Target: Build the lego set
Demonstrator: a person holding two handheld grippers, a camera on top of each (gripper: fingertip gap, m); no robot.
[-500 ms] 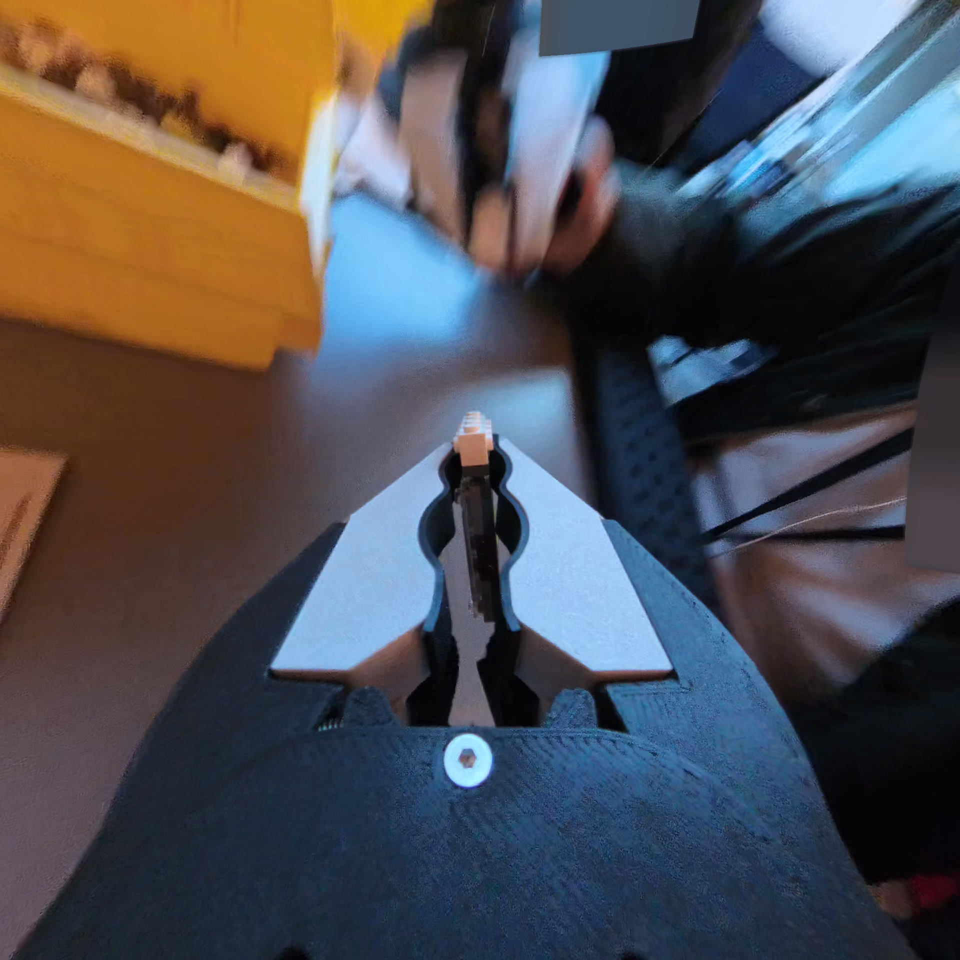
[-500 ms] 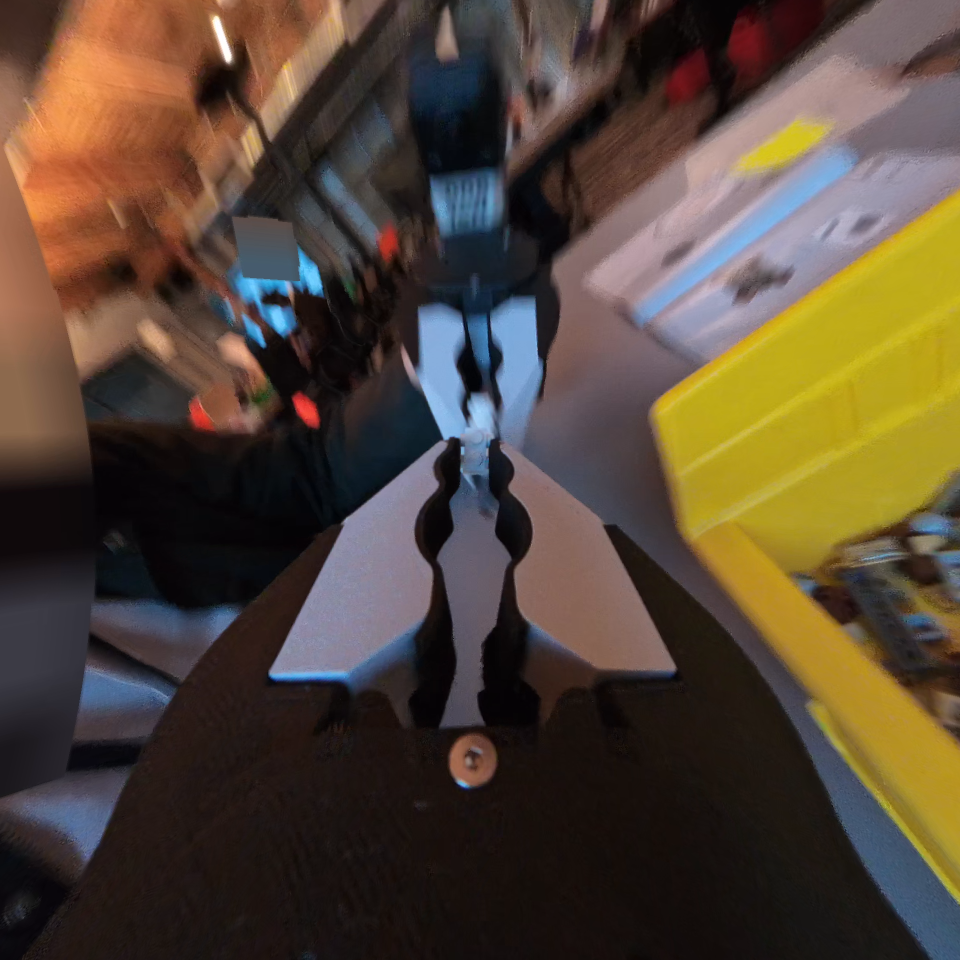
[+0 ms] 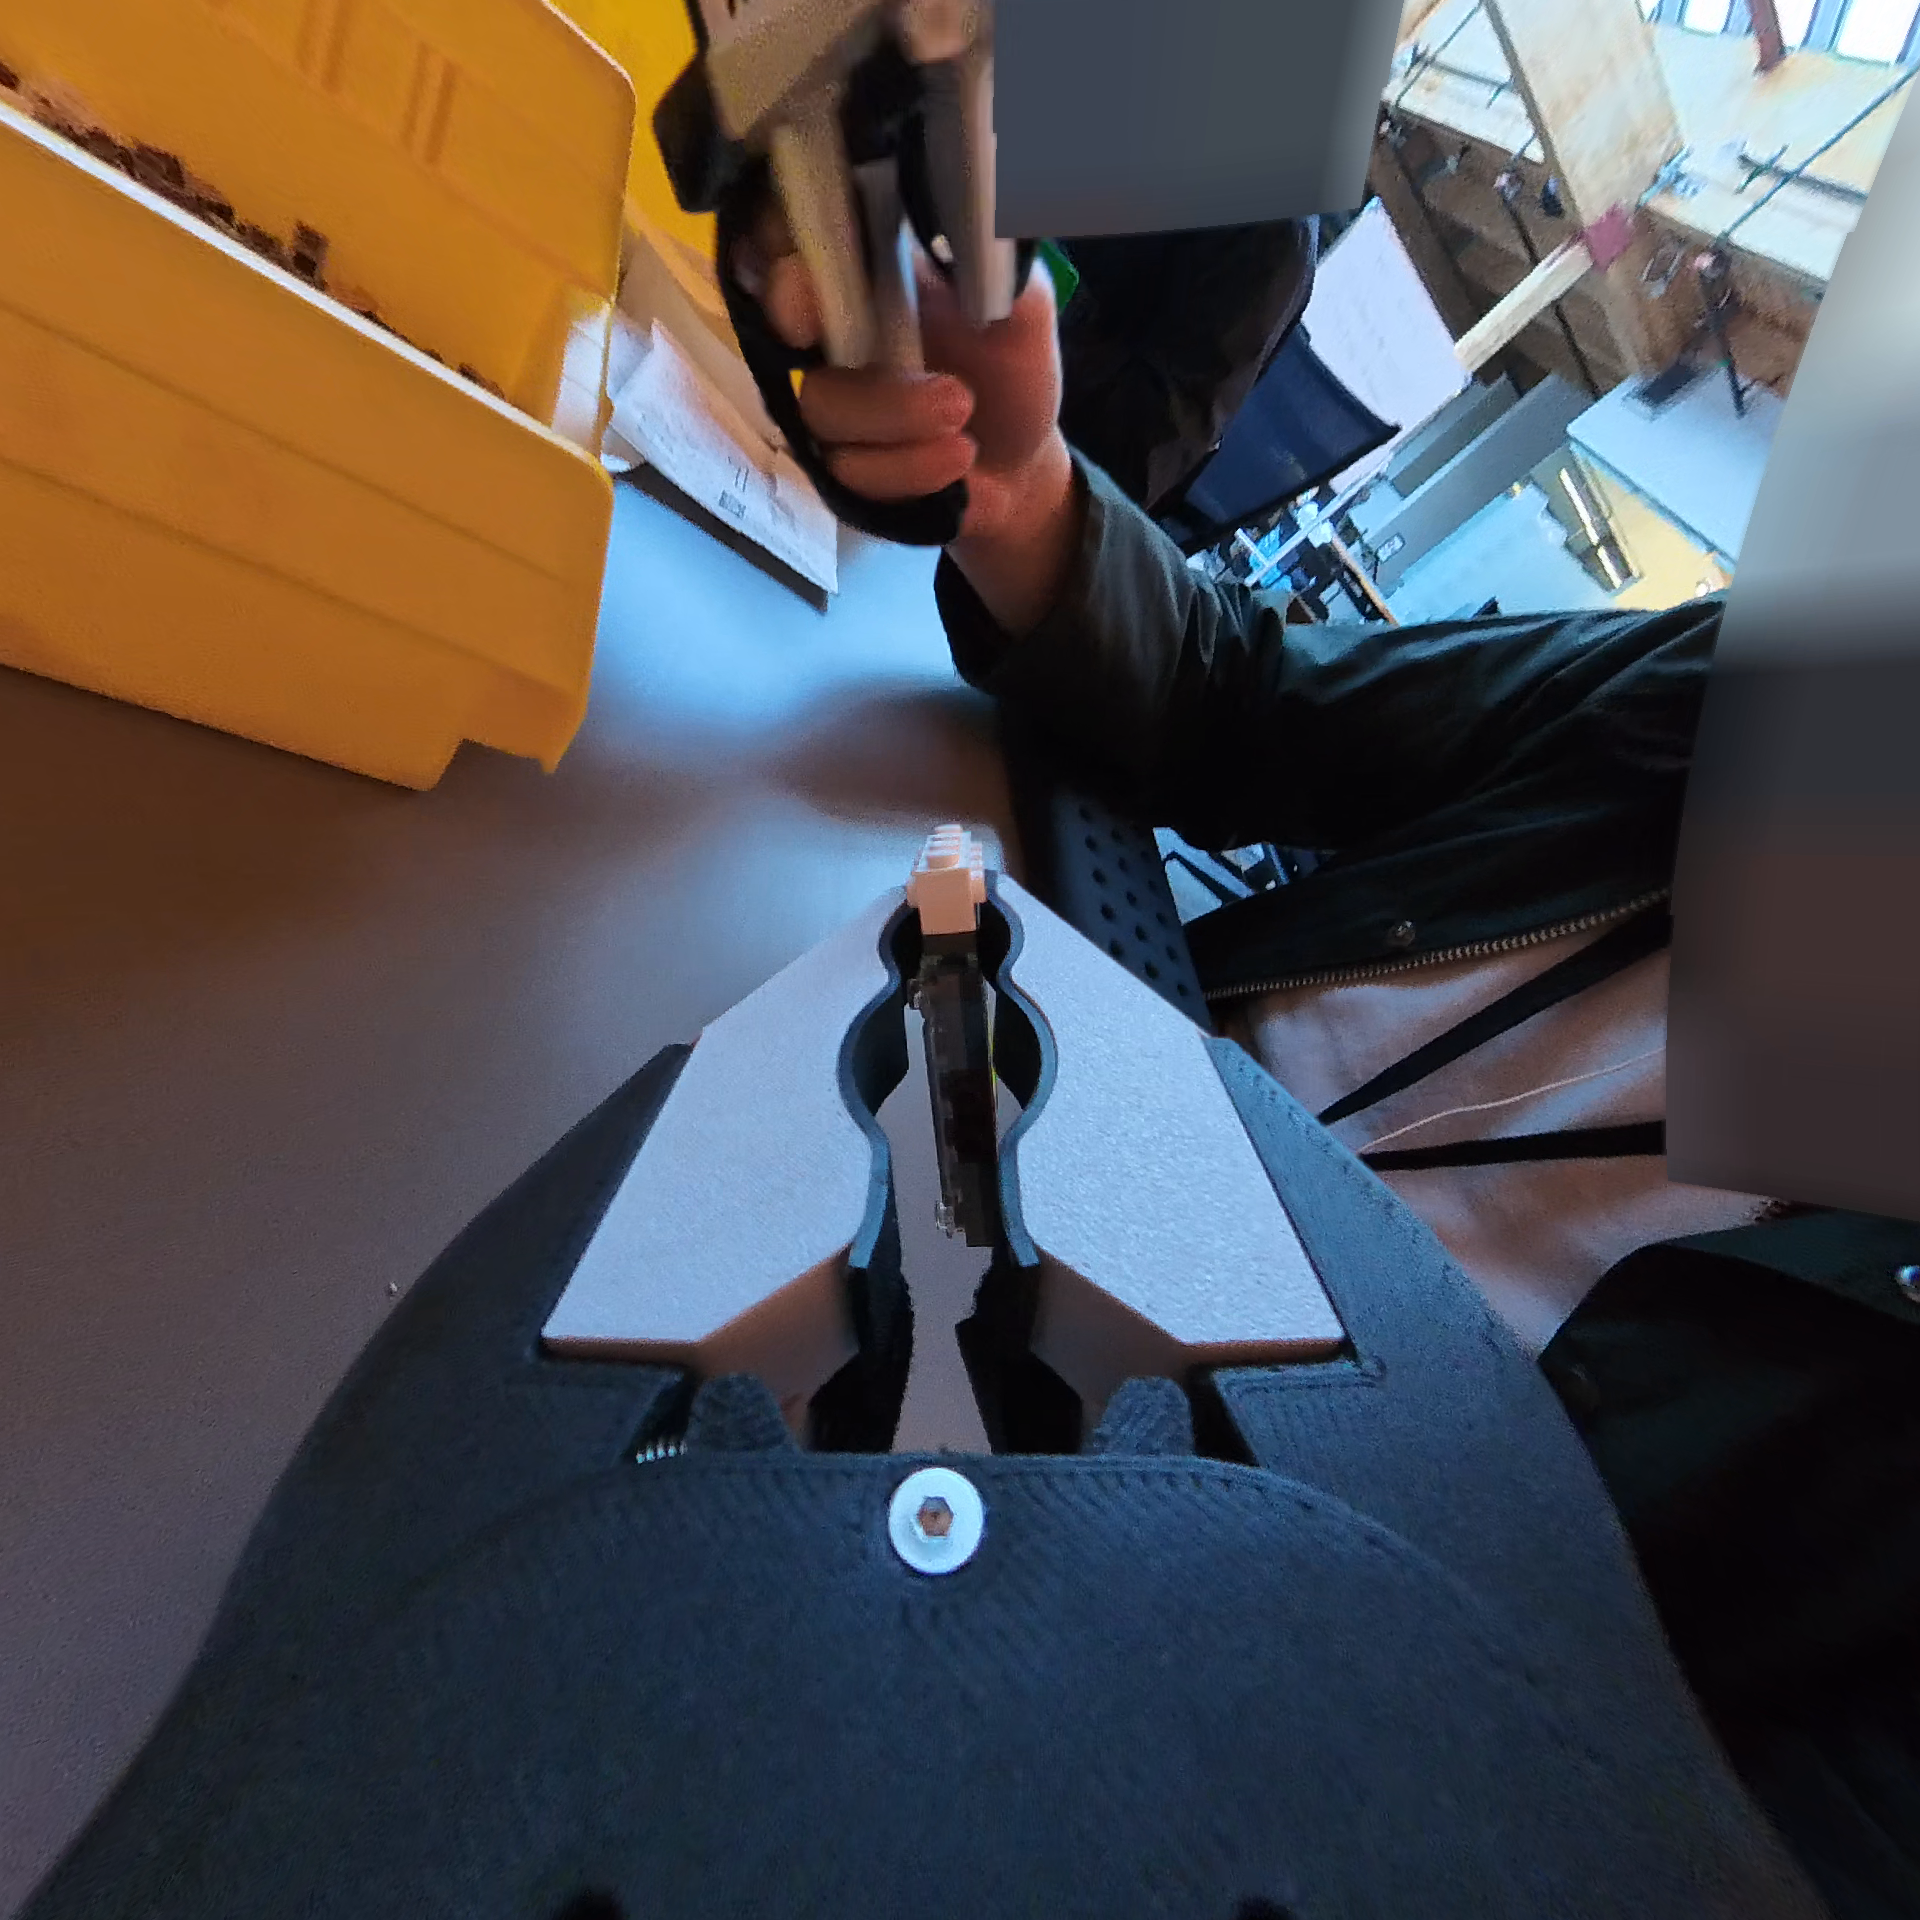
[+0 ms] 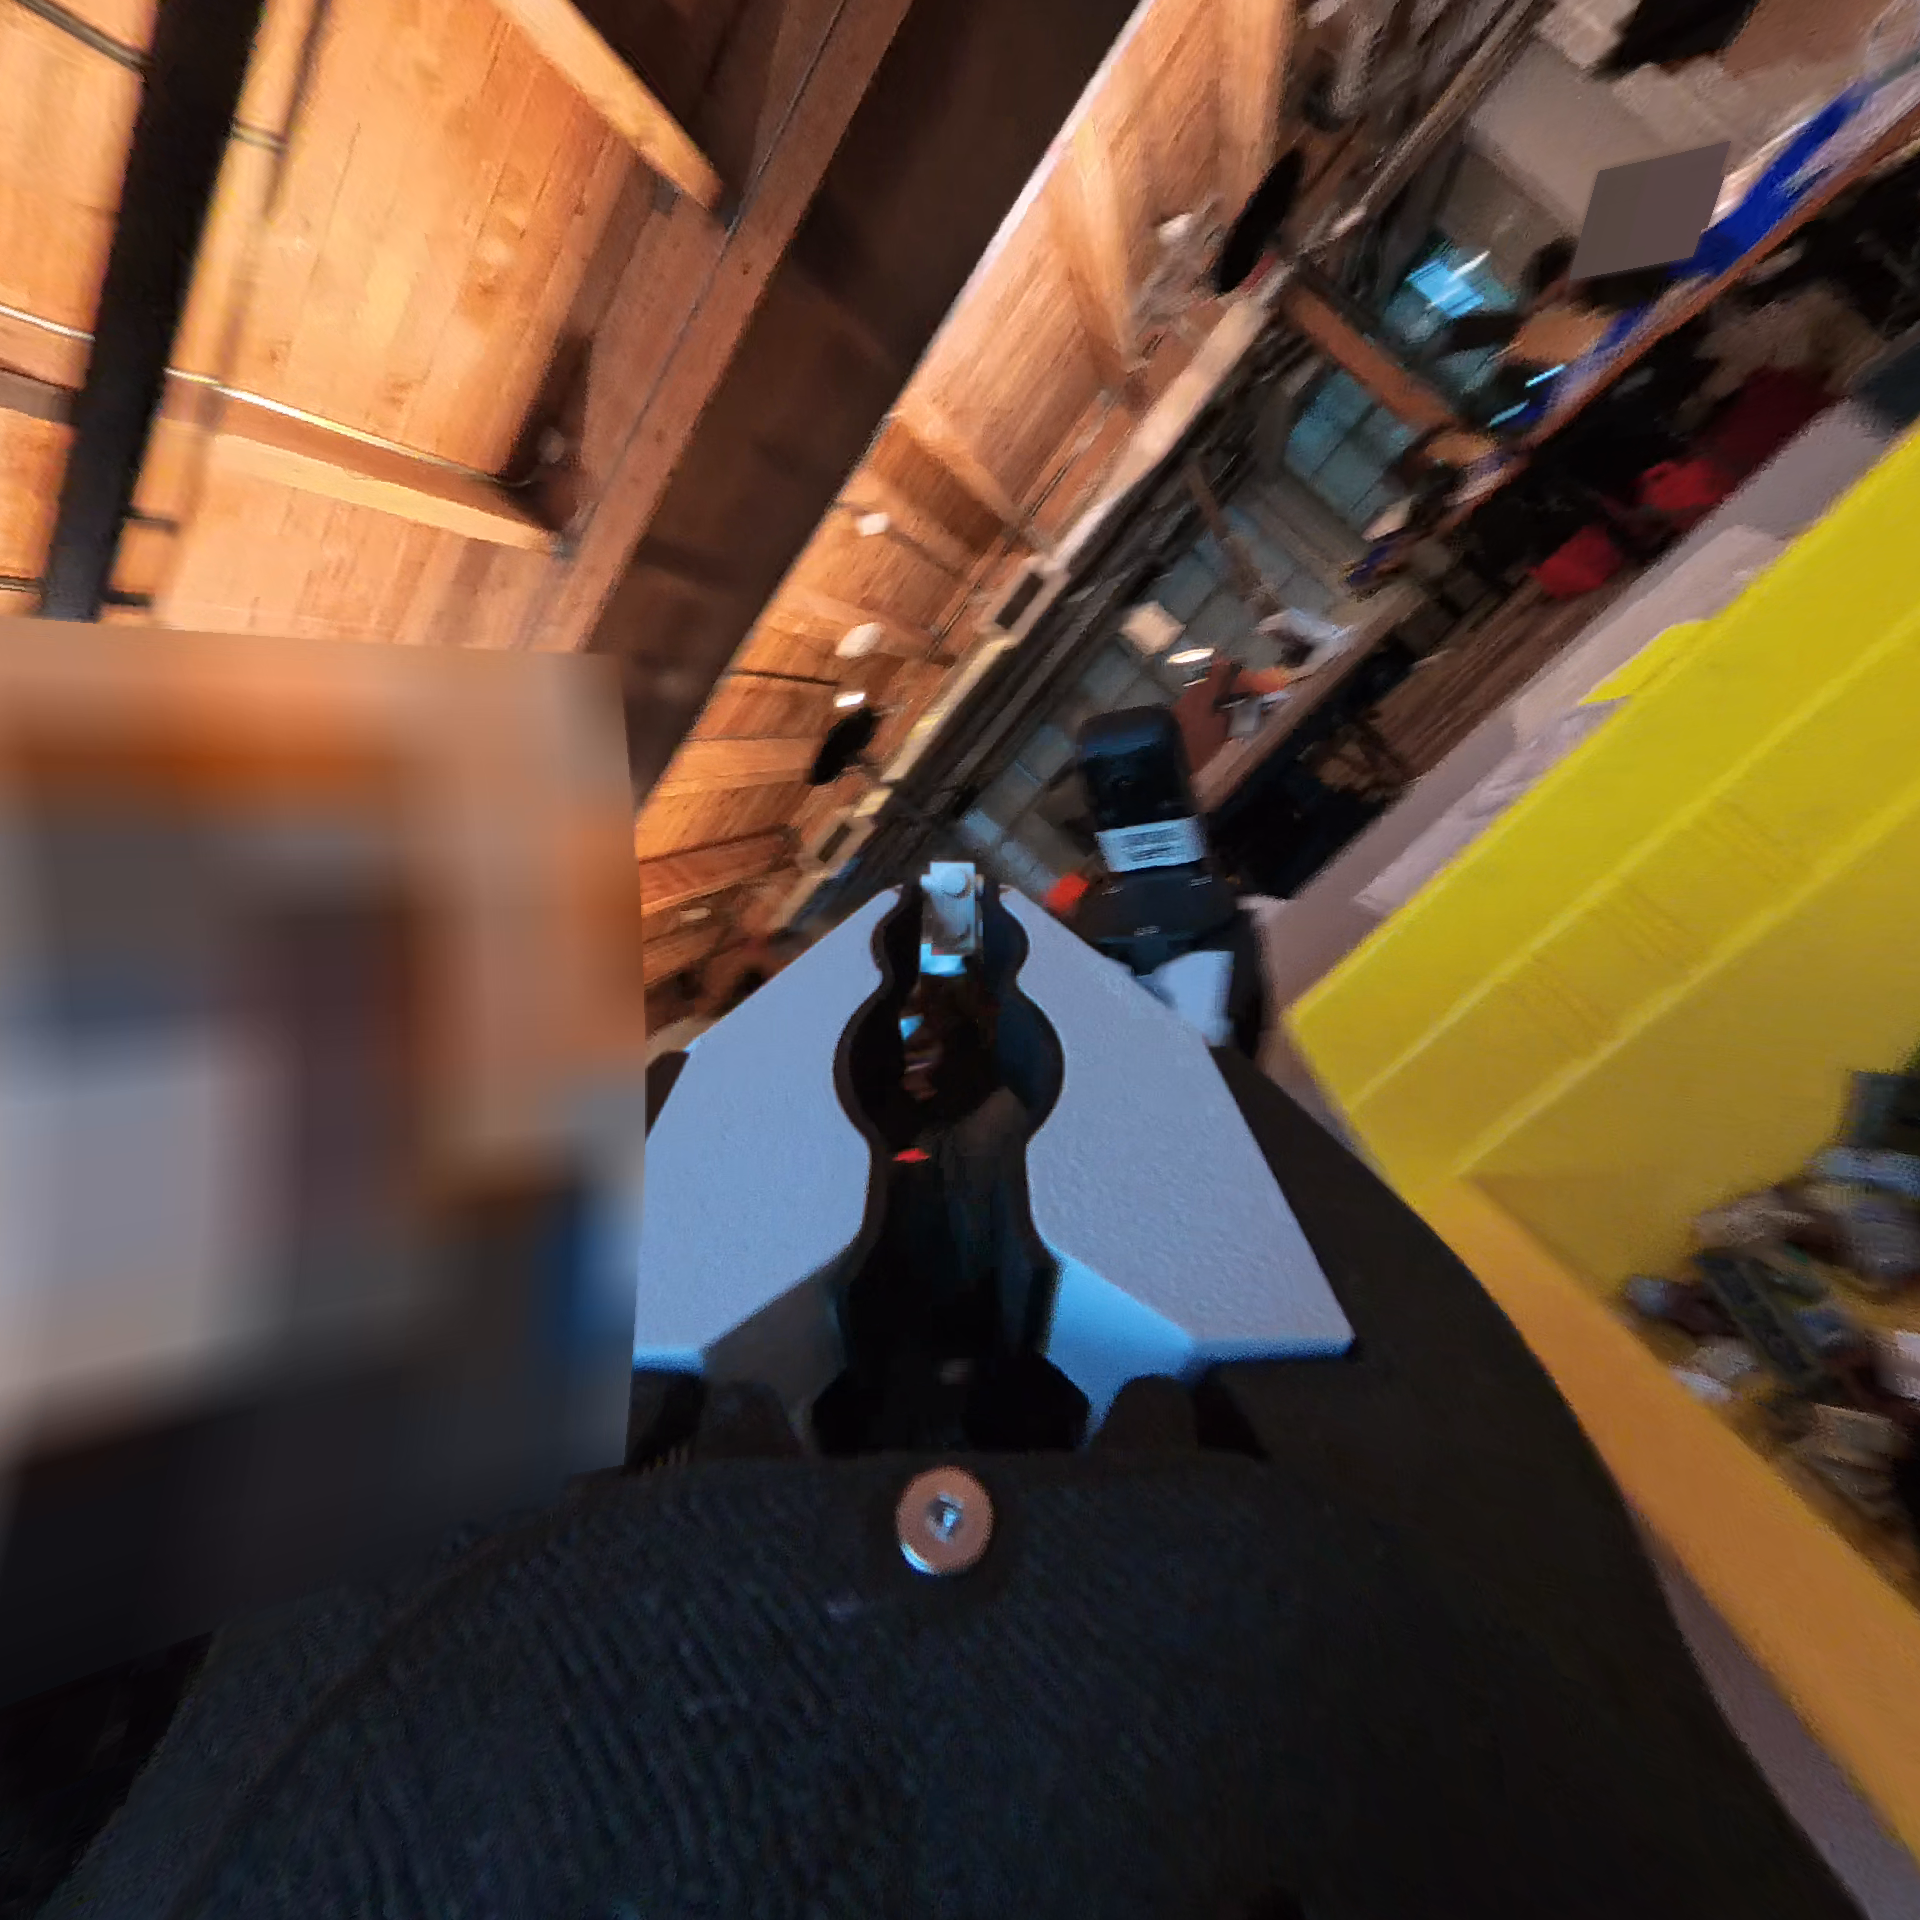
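Observation:
My left gripper (image 3: 948, 914) is shut on a small lego assembly: a pale studded brick (image 3: 945, 878) sticks out at the fingertips, with a dark plate (image 3: 961, 1101) behind it between the jaws. It is held above the grey table (image 3: 260, 1039). My right gripper (image 4: 951, 914) is shut on a small white lego piece (image 4: 951, 914) at its tips, tilted up toward the ceiling. The right gripper's handle, held by a hand (image 3: 935, 416), shows at the top of the left wrist view. The left gripper (image 4: 1153, 883) shows beyond the right one's tips.
A yellow parts bin (image 3: 312, 468) with several loose bricks stands on the table at the left; it is at the right in the right wrist view (image 4: 1610, 987). Printed sheets (image 3: 717, 457) lie behind it. A dark sleeve (image 3: 1299, 707) and a chair are to the right. There is about 15 centimeters between the tips of the two grippers.
The right gripper has swung upward and away from the left one, its view now toward the wooden ceiling. The left gripper keeps its brick assembly and has shifted slightly.

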